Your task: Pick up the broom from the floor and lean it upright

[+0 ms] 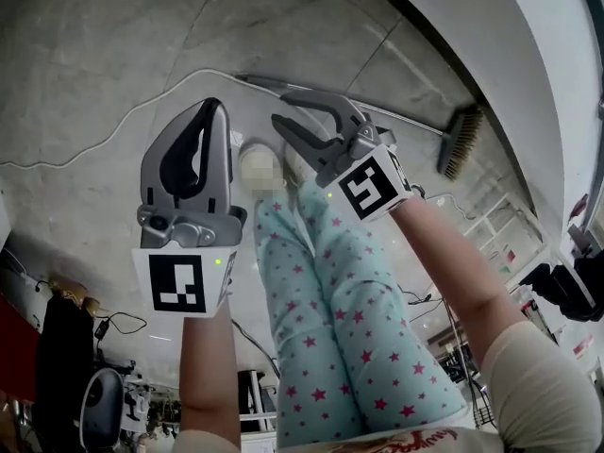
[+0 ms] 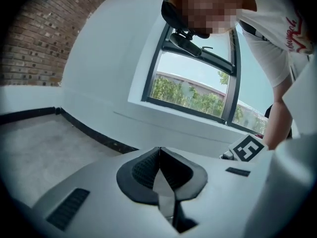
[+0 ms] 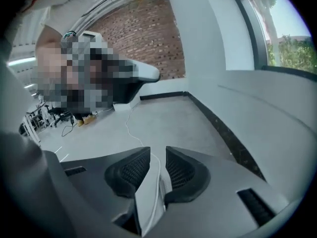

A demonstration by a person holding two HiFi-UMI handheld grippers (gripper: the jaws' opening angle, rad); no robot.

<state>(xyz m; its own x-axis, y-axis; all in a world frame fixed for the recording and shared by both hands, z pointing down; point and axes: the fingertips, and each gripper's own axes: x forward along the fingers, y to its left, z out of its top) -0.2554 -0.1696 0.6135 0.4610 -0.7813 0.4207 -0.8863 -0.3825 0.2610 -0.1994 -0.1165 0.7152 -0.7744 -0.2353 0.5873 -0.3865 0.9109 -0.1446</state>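
Note:
The broom (image 1: 396, 121) lies flat on the grey concrete floor in the head view, its thin handle running left to right and its brush head (image 1: 461, 141) near the wall. My right gripper (image 1: 280, 109) hovers over the handle's left end, jaws apart and empty; in the right gripper view (image 3: 157, 151) only floor shows in the gap. My left gripper (image 1: 209, 104) hangs to the left of it, jaws together with nothing between them, as the left gripper view (image 2: 159, 150) confirms. Neither gripper view shows the broom.
A white cable (image 1: 142, 108) snakes across the floor left of the broom, seen too as the cable (image 3: 128, 127). A white wall (image 1: 528, 55) with a dark skirting curves behind the brush head. The person's star-patterned legs (image 1: 349, 328) stand below the grippers. Chairs and gear (image 1: 66, 366) sit at lower left.

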